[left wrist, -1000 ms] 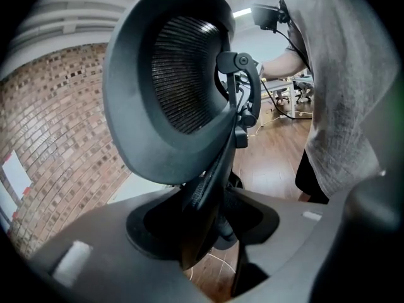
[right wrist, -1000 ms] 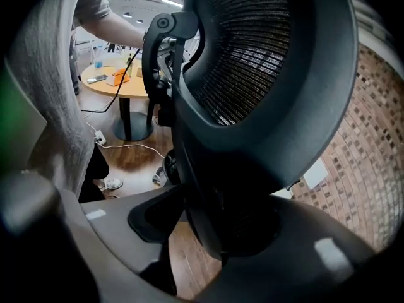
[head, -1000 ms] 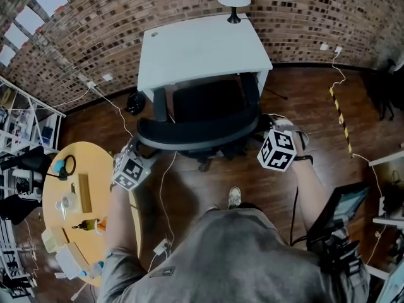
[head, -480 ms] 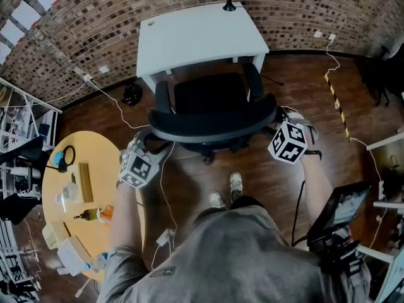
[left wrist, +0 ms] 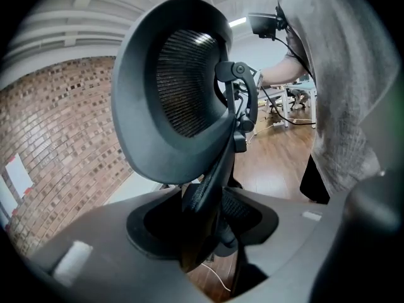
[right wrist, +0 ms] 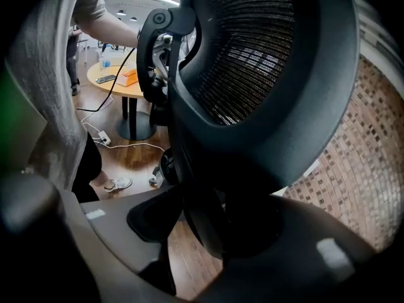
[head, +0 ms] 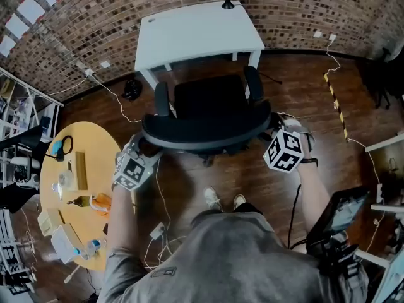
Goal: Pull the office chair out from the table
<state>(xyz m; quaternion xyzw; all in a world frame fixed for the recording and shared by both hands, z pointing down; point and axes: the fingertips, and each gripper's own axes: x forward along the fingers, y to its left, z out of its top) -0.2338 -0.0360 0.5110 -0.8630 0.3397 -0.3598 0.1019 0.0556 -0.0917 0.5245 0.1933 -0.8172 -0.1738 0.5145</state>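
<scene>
Left claw [head: 145, 148] and right claw [head: 269, 132] each clamp one end of the office chair's [head: 209, 103] backrest [head: 202, 137], likely so an even pull rolls it straight from the far tabletop [head: 196, 30].

The office chair [head: 208, 106] has matt black mesh, the table [head: 196, 33] is smooth white, and the floor [head: 303, 106] is glossy wood.

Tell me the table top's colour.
White table; the head view shows it best.
</scene>
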